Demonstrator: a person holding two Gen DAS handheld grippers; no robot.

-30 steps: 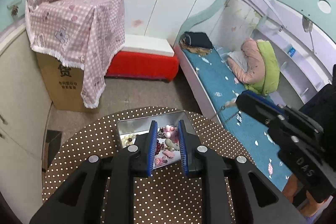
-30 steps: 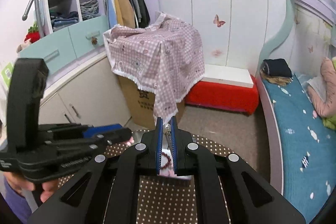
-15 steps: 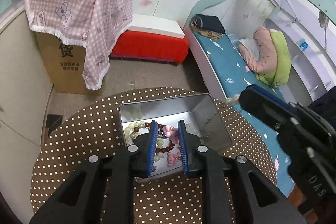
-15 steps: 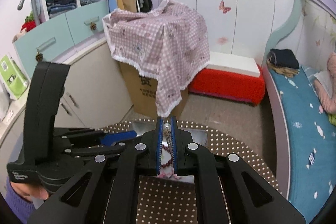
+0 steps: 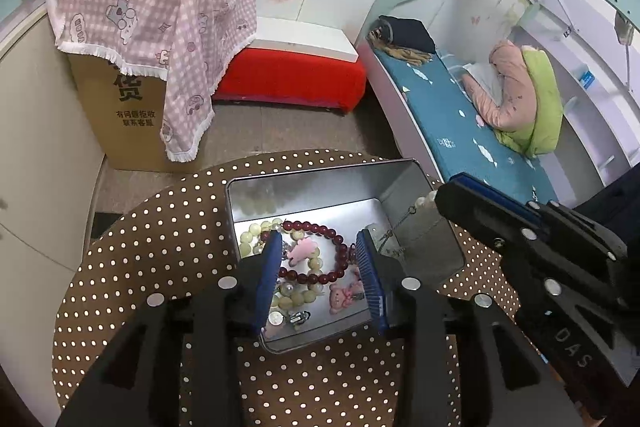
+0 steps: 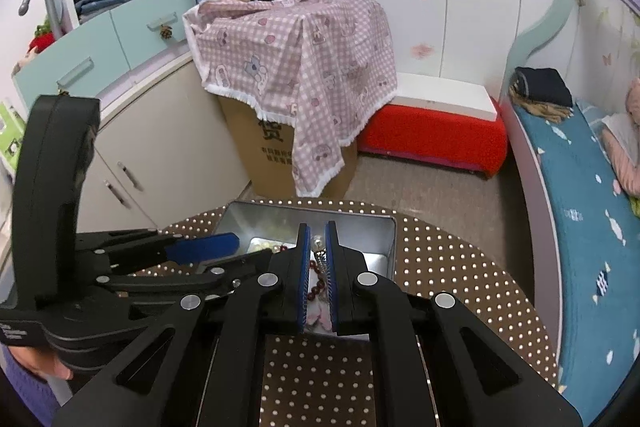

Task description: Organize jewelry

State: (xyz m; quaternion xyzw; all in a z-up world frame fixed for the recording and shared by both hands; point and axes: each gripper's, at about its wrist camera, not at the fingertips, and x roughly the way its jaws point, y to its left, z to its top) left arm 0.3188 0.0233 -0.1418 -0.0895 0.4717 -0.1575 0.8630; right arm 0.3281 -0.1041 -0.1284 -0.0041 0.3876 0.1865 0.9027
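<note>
**Chain held over the tin, left fingers spread wider above the beads**

A shiny rectangular metal tin [image 5: 424, 187] with rounded corners sits on a round table [image 5: 160, 247] covered in brown cloth with white dots. Its smooth walls reflect the contents. Inside lie a loop of glossy dark-red round beads [image 5: 340, 251], a strand of pale yellow-green beads [image 5: 250, 237], two soft-looking pink bear charms [image 5: 340, 297] and small silvery pieces near the front edge.

The left gripper [image 5: 320, 267] hovers over the tin with its ribbed blue pads spread wide, holding nothing; the red bead loop shows between them. The right gripper [image 6: 319, 267] is pinched narrow on a thin silver chain [image 5: 394, 231] tipped with a small pearl [image 6: 317, 239]. In the left wrist view the chain hangs from its tip, slanting down into the right part of the tin.

Half a second ago the left pads stood closer together, and the tin looked smaller and farther off; now it fills more of the view, so the left gripper has come nearer. The right gripper has also closed in on the tin, its grip on the chain unchanged.

A pink checked cloth [image 6: 296, 39] drapes a cardboard box [image 6: 260, 155] behind the table.
</note>
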